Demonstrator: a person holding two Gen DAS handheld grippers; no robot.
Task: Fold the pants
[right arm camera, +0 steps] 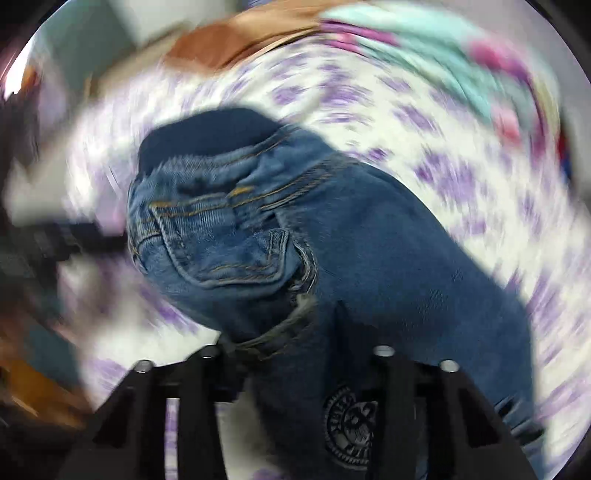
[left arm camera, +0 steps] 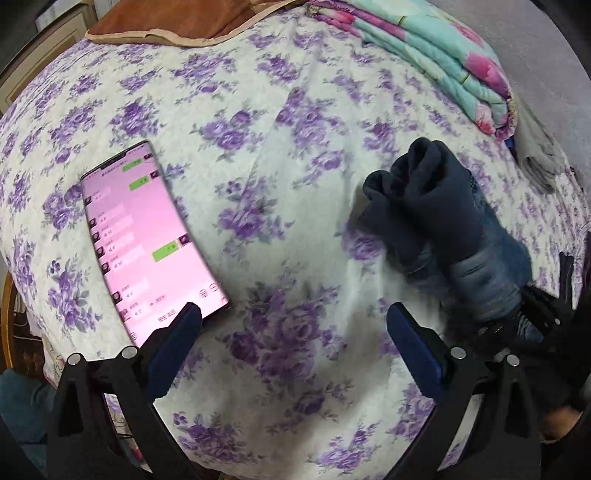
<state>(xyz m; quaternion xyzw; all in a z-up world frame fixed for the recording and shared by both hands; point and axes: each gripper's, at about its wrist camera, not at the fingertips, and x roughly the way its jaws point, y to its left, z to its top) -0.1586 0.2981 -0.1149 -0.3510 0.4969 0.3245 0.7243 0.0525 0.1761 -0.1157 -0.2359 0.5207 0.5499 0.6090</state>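
The pants are blue jeans (right arm camera: 332, 236) with a dark lining, bunched up and hanging from my right gripper (right arm camera: 295, 354), which is shut on the denim near the waistband; its fingers are buried in the cloth. In the left wrist view the same jeans (left arm camera: 443, 214) show at the right, lifted over the floral bedsheet (left arm camera: 258, 147), with the right gripper (left arm camera: 532, 317) clamped on their lower end. My left gripper (left arm camera: 295, 325) is open and empty, low over the sheet, left of the jeans. The right wrist view is blurred by motion.
A phone (left arm camera: 144, 236) with a lit pink screen lies on the sheet just ahead of the left fingertip (left arm camera: 184, 321). A folded teal and pink quilt (left arm camera: 436, 55) lies at the back right, a brown pillow (left arm camera: 166, 18) at the back, grey cloth (left arm camera: 535, 155) at the right edge.
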